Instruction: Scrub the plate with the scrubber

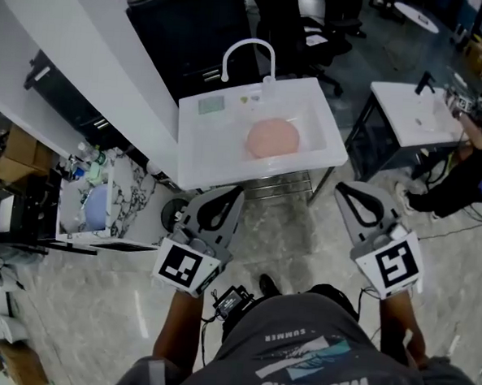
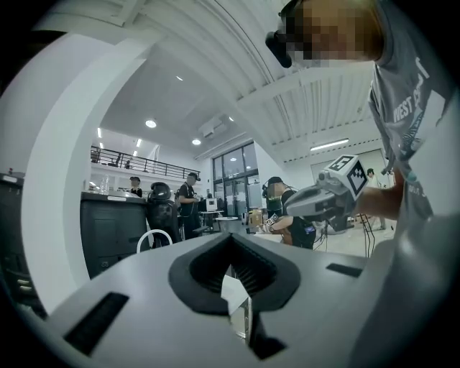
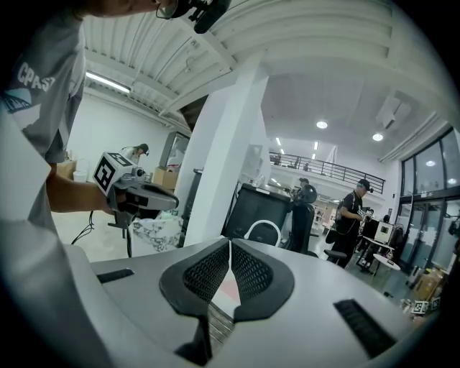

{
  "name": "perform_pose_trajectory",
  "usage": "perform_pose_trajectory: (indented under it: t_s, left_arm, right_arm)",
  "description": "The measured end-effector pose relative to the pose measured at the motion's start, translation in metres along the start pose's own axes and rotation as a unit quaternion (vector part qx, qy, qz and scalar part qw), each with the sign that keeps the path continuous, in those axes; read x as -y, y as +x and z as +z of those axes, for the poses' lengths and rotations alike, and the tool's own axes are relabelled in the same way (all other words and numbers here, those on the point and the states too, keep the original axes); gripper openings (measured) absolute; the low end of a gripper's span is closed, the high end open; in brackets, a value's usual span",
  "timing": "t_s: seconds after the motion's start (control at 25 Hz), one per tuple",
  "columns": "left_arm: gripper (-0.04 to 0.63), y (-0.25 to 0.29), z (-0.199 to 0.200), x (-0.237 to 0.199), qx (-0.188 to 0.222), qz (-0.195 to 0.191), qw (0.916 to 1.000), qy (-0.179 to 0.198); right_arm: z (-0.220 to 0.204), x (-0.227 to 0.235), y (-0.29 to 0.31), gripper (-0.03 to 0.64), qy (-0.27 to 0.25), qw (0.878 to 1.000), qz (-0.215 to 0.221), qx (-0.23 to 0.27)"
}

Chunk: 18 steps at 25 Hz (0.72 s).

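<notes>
- Grey T-shirt (image 1: 312,355) of the person fills the bottom of the head view, and both forearms reach up the frame from it.
- Left gripper (image 1: 229,198) sits lower centre-left. Its fingers are pressed together with nothing between them, and in its own view the black pads meet in a closed seam.
- Right gripper (image 1: 347,191) sits lower centre-right, likewise closed tight and empty.
- Pink plate (image 1: 272,138) lies flat in the basin of the white sink (image 1: 202,157) at upper centre. It is well apart from both grippers, with bare floor between.
- Pale green pad (image 1: 211,105) rests on the sink's deck, up-left of the plate and left of the arched faucet (image 1: 249,54). It is probably the scrubber, though too small to be sure.
- Judged step: the approach to the sink, with nothing picked up yet.
- To do it well, close in until the deck is within easy reach, then spread one gripper's fingers before descending on the pad. Pinch the pad across its short sides so that a broad face stays free for the plate.
- The other gripper would best steady the plate's rim, since a smooth plate in a smooth basin may slide under scrubbing strokes.
- Come in below the faucet's arch so that neither marker cube knocks it.
</notes>
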<state>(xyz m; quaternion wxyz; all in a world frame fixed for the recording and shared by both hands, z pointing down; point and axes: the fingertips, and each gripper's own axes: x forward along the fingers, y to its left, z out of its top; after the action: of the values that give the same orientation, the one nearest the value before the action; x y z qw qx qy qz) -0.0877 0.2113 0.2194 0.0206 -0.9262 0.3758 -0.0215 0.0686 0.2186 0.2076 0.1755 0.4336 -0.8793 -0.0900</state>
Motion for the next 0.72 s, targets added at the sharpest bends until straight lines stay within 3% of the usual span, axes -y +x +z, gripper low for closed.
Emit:
perform_pose_trajectory:
  t_s: [0.4,0.72]
  left_arm:
    - [0.002,0.016,-0.010,-0.025,-0.005,0.003,0.9999,-0.012]
    - [0.002,0.050,-0.022,-0.055,-0.024,0.038,0.9987,-0.023]
  right_arm:
    - [-0.006,0.011,0.030,0.032,0.007,1.000,0.007,-0.008]
    - [-0.016,0.047,0.071,0.032,0.004,0.999,0.042,-0.005]
